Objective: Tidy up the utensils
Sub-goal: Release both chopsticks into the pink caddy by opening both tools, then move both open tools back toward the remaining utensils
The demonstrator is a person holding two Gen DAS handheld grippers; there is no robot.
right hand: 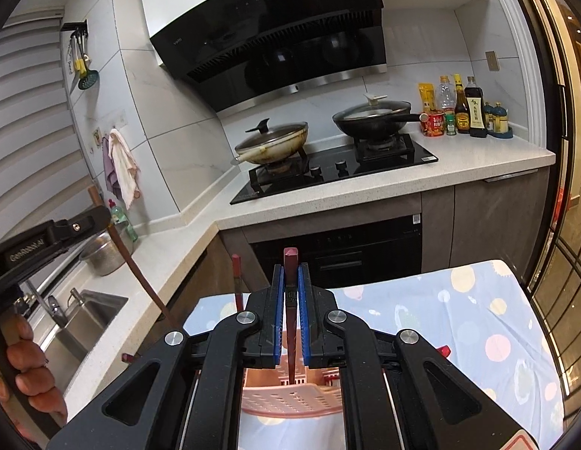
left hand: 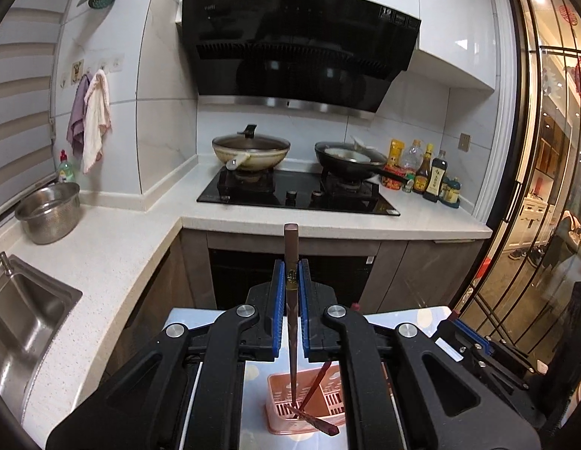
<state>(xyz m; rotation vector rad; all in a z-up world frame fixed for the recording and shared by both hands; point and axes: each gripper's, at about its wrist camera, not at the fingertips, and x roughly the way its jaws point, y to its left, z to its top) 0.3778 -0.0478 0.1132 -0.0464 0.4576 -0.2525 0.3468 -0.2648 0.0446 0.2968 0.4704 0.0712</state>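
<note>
My left gripper [left hand: 291, 270] is shut on a dark brown chopstick [left hand: 291, 251] that stands upright, its lower tip inside a pink slotted utensil basket [left hand: 279, 405]. Other reddish chopsticks [left hand: 316, 386] lie in that basket. My right gripper [right hand: 290, 275] is shut on another dark red chopstick [right hand: 290, 262], held upright with its tip over the same pink basket [right hand: 290, 397]. The left gripper's body [right hand: 47, 236] and its chopstick [right hand: 140, 277] show at the left of the right wrist view. Another chopstick [right hand: 237, 281] stands up behind the right gripper.
The basket stands on a table with a dotted blue cloth [right hand: 459, 311]. Behind are a white counter [left hand: 114, 247], a steel sink [left hand: 24, 322], a steel pot [left hand: 48, 212], a black hob [left hand: 298, 195] with two pans, and sauce bottles [right hand: 463, 108].
</note>
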